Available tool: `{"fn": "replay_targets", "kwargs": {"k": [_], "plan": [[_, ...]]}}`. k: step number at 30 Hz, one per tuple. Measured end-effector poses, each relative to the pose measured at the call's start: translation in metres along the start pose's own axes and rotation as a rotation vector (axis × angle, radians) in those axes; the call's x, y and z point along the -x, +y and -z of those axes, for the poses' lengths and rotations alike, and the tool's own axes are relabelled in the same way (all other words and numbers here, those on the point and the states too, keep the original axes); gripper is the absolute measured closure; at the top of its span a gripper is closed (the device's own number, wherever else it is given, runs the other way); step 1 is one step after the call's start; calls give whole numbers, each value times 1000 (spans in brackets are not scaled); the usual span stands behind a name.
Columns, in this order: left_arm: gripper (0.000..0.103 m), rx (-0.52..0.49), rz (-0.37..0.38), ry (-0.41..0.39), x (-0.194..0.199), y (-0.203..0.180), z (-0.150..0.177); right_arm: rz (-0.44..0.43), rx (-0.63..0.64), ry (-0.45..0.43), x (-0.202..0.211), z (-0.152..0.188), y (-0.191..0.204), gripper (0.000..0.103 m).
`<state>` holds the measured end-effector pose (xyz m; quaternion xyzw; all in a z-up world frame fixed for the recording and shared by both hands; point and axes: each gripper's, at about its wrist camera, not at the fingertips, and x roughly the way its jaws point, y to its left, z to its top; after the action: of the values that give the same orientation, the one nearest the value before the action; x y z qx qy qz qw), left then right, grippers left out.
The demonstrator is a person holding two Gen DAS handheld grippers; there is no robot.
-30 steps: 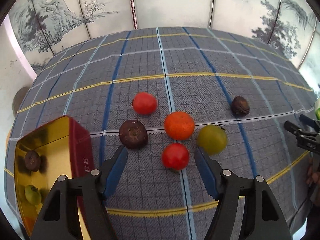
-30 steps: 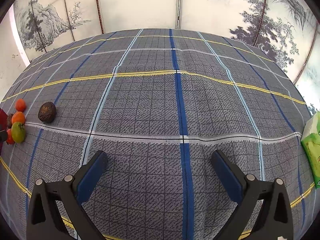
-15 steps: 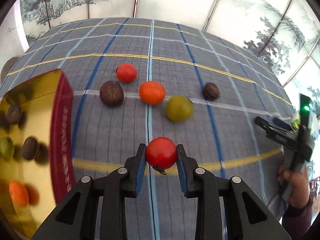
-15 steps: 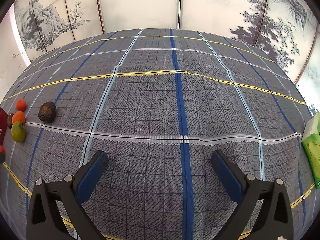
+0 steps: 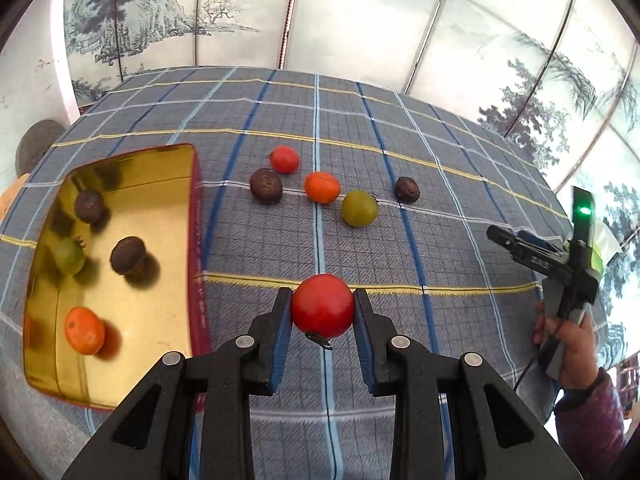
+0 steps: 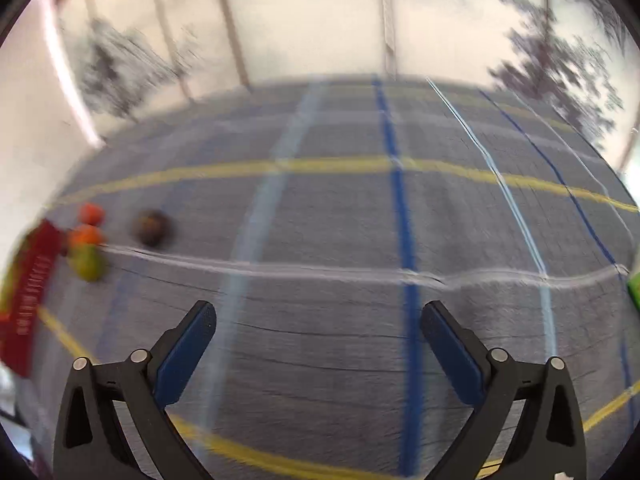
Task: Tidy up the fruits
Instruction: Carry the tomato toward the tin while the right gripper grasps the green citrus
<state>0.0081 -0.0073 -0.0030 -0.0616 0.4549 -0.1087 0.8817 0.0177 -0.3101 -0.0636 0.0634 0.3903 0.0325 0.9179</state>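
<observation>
Five fruits were left loose on the checked cloth of the desk point(image 5: 440, 240) when I looked: a small red one point(image 5: 284, 159), a dark wrinkled one point(image 5: 265, 185), an orange one point(image 5: 322, 187), a yellow-green one point(image 5: 359, 208) and a second dark one point(image 5: 407, 189) off to the right. A second before there had been six. In that time my left tongs point(image 5: 322, 314) had gone from spread around the red tomato point(image 5: 322, 311) to pinching it between the blue pads, and it now sat clear of the cloth, carried back toward me and nearer the gold tin point(image 5: 120, 344) at the left. That meant the pick was done, I judged, and only the carry over the red wall and the drop remained for this piece.

The tomato looked smooth, glossy and round, stem end turned downward with a bit of dried calyx hanging below (no dent where the pads pressed, as far as I could see). Inside the tin four fruits already lay: two dark ones, a green one and an orange one.

My right tongs point(image 6: 318, 344) were spread wide with nothing between them, their view smeared by motion
</observation>
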Motion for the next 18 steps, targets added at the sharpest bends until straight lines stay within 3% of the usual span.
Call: {"fn": "replay_targets", "kwargs": {"k": [3,5,7,10,12,18], "plan": [[72,5,-1,-12,8,4,3,-165,99,-52,17,0,39,1],[72,8,-2,-15,12,6,5,-282,171,-42,18,-1,71,1],[72,13,-1,-21,15,7,6,-344,243,-15,11,-4,104,3],[72,22,-4,-31,20,11,6,-366,348,6,-8,-8,145,12],[72,28,-4,-39,24,15,5,-384,374,47,-24,-11,164,24],[72,39,-8,-50,30,23,4,-339,433,87,-60,-19,186,27]]}}
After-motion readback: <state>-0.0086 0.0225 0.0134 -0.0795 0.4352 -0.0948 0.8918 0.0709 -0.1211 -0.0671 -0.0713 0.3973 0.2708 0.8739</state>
